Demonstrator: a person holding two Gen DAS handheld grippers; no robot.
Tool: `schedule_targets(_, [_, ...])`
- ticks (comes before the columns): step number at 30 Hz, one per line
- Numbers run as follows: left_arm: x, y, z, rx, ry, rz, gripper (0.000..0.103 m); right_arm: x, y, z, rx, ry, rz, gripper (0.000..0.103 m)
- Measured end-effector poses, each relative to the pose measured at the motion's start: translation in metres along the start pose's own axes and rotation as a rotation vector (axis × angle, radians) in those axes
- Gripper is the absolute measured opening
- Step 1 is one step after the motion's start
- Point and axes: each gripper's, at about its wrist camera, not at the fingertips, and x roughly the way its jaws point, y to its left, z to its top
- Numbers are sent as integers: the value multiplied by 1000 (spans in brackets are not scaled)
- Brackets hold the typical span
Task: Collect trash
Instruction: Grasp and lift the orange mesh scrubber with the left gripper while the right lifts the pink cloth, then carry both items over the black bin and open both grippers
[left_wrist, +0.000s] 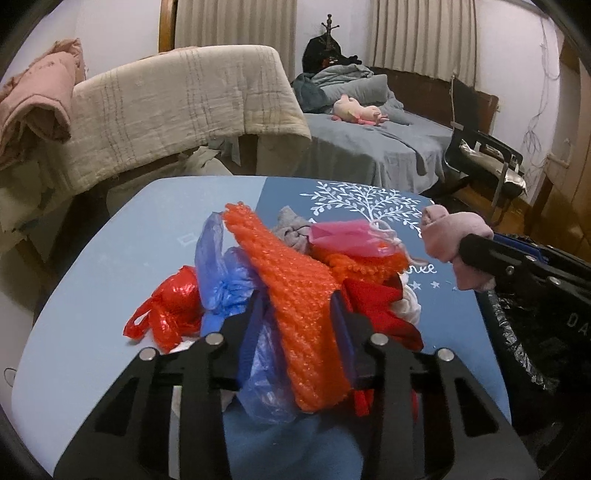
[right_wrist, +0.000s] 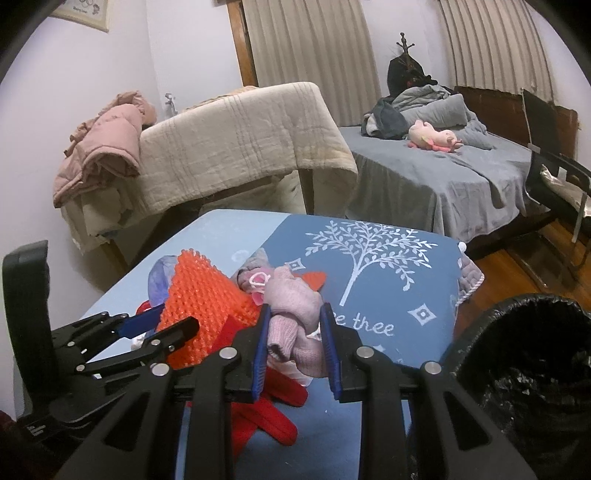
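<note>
Between the left claw's fingers: the left claw (left_wrist: 295, 314) is clamped on an orange bubble-wrap sheet (left_wrist: 295, 295), with blue plastic bags (left_wrist: 221, 273) bunched against its left finger.
Right claw: the right claw (right_wrist: 293, 332) is closed on a pink knitted bundle (right_wrist: 291, 314), lifted a little above the worktop (left_wrist: 92, 295).
Pile: just ahead of both claws lies the remaining trash, a knotted red plastic bag (left_wrist: 170, 310) to the left of the left claw, a grey cloth (left_wrist: 291, 229) beyond it, and red fabric (right_wrist: 266, 410) under the right claw.
Bin: a black-lined trash bin (right_wrist: 535, 369) stands to the right of the right claw, off the worktop's edge, its mouth open.
Orange sheet handling: judged light, springy and slippery; it may slide out of a shallow pinch, so hold deep across a doubled fold.
Plastic bags handling: very light and limp; they crumple to nothing, so take the knot or a gathered bunch.
Pink bundle handling: soft, compressible, with good grip; a mid-body hold suits it, though loose ends may snag neighbours.
Risk: the pieces overlap, so lifting one could drag others off the worktop.
</note>
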Motion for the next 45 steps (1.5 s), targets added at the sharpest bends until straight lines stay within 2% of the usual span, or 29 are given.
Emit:
schedule_targets(3, [2,-4,-1,4,2,-12,21,-1,-1,0,3,-1,1,26])
schedule_targets(6, [0,-4,0,3,-8,-19,15,-4,-3,-1,3,-6,-1,26])
schedule_targets(16, [-44,-9,20,14,-165,-7,13,-24,0,8,-3,-57,4,26])
schedule_targets(24, [-71,-20,30,23,-217,-35,13,-46,-3,15,11,-97,-13,26])
schedule_targets(33, [-78,-67,36,62,-215,-164,13,-88,-45,11,60,-133,-122,26])
schedule_targets(41, [-65,-136,34,129,-173,-331,13,-121,-102,-8,138,-133,-271,26])
schedule_targets(45, [-57,-168,30,170,-159,-391,13,-135,-129,-18,177,-134,-336,26])
